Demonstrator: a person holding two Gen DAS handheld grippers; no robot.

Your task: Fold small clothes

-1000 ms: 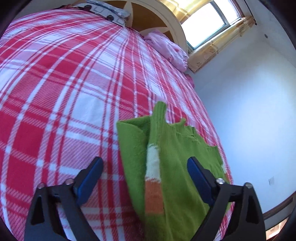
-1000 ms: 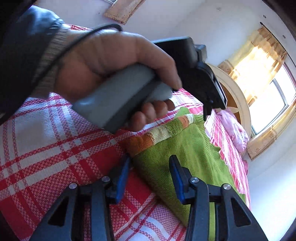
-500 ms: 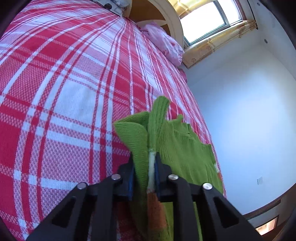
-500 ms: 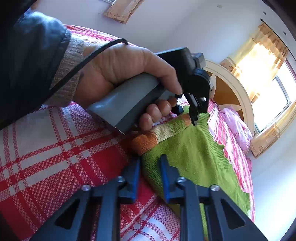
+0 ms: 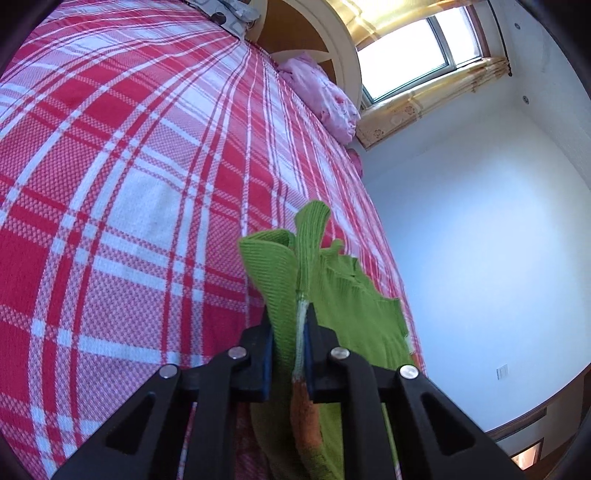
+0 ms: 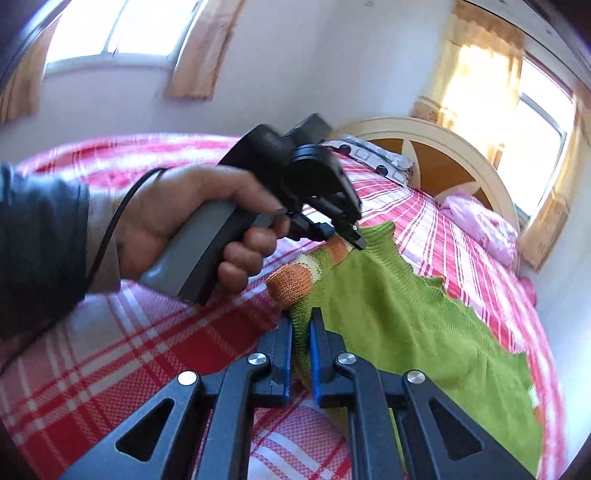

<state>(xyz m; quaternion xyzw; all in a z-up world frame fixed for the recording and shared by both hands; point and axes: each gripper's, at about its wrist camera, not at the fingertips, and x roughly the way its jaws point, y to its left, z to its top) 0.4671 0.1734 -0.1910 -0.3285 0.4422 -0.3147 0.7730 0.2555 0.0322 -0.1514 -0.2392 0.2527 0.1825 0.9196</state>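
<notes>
A small green knitted sweater (image 5: 351,291) with an orange and cream striped sleeve lies on the red and white plaid bed. My left gripper (image 5: 288,328) is shut on the sweater's left edge at the striped sleeve and holds it raised. In the right wrist view the sweater (image 6: 399,314) spreads to the right, and my right gripper (image 6: 300,328) is shut on its near edge beside the orange cuff (image 6: 291,280). The left gripper (image 6: 354,240) shows there too, held in a hand and pinching the sleeve.
The plaid bedspread (image 5: 129,184) covers the whole bed. A pink folded cloth (image 5: 321,96) lies at the far end by the round headboard (image 6: 436,151). A grey patterned pillow (image 5: 232,11) lies at the head. A white wall and windows lie beyond the bed.
Both grippers closed on the sweater's edge from open a second ago. Both have since lifted the edge off the bed, and the right wrist view has tilted upward.
</notes>
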